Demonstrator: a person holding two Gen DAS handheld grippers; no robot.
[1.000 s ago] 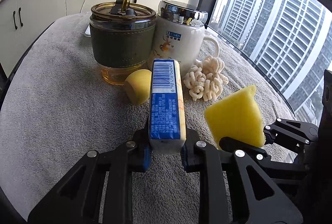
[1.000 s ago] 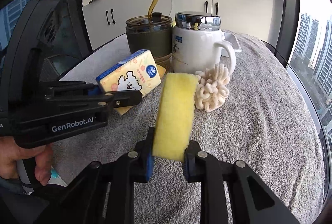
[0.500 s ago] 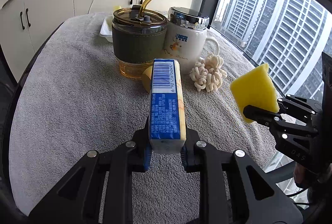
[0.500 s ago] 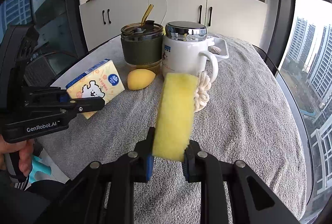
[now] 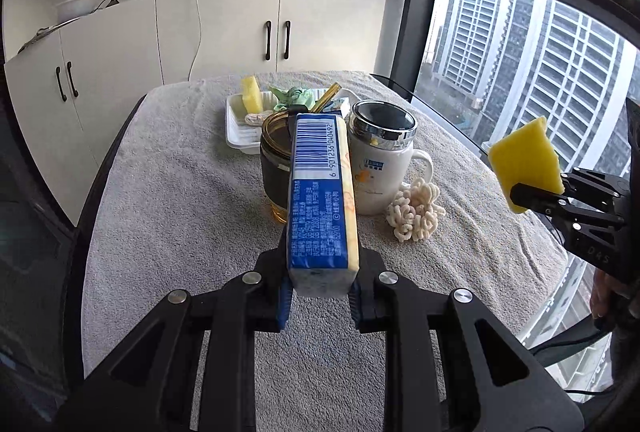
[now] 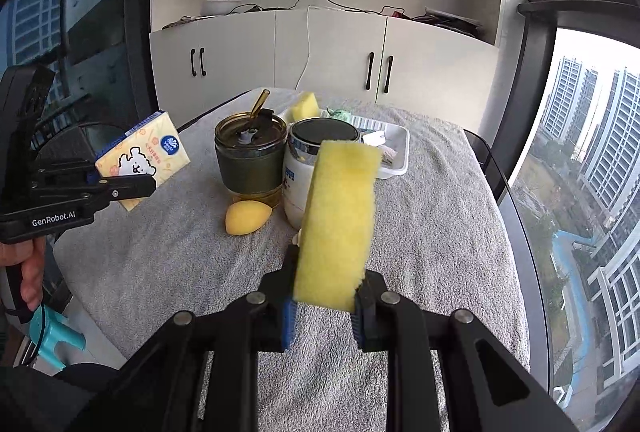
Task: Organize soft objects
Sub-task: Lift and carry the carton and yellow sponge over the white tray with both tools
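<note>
Carrying two soft things at once, we have the left gripper [image 5: 322, 286] clamped on a blue-and-yellow soft pack of tissues [image 5: 322, 200], held on edge with the barcode up, and the right gripper [image 6: 324, 306] clamped on a yellow foam sponge block [image 6: 338, 220], which stands upright between its pads. Both are clear above the grey towelling cloth [image 5: 180, 192] that covers the table.

From the left view, just past the pack lie a cream knotted rope ball [image 5: 416, 210] at about two o'clock, a white ceramic mug with a chrome lid [image 5: 382, 160] behind it, and a dark-sleeved glass tumbler with an amber straw [image 5: 274, 168] at twelve. A yellow egg-shaped foam piece [image 6: 246, 217] lies at the tumbler's foot in the right view.

Furthest, at twelve o'clock behind the cups, sits the white plastic tray [image 5: 234, 130], already holding another yellow sponge piece [image 5: 251, 98] and what looks like green crumpled material; we cannot tell exactly what it is.

We judge the tray to be the goal. To do this well, we should pass above the straw and chrome lid, keep both grips firm, and release one item at a time over free tray space.
</note>
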